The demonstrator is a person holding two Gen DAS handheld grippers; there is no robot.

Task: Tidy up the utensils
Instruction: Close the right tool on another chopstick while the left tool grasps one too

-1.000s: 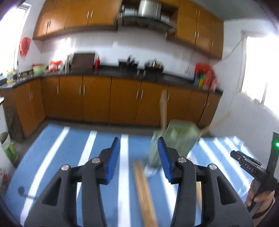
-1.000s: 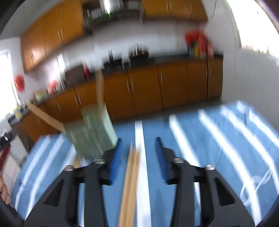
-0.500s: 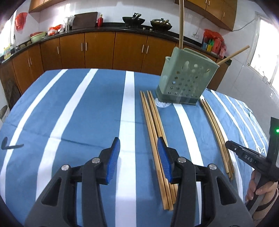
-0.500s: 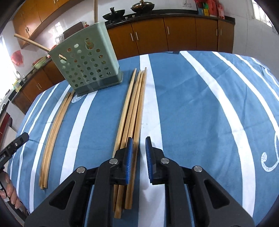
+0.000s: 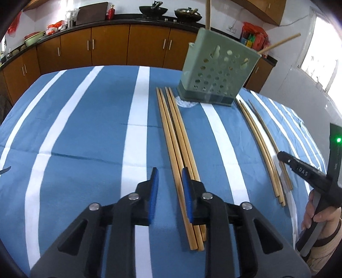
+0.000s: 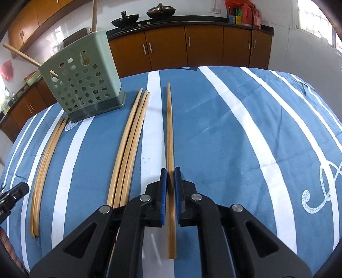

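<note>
Slender bamboo chopstick [image 6: 170, 136] between jaws

Brown wooden cabinets [image 5: 111, 46] line the far wall under a dark countertop [image 6: 192, 19], two woks [image 5: 152, 9] sit there, white tiles [image 5: 284, 70] gleam, daylight pours through the window [image 5: 320, 62].

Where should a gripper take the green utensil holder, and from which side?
Probably the top rim of the holder, from straight above, one finger inside and one outside. Its walls stand upright and thin, while the whole body looks too wide to span. Pick a stretch of rim away from the two chopsticks sticking out of it.
</note>
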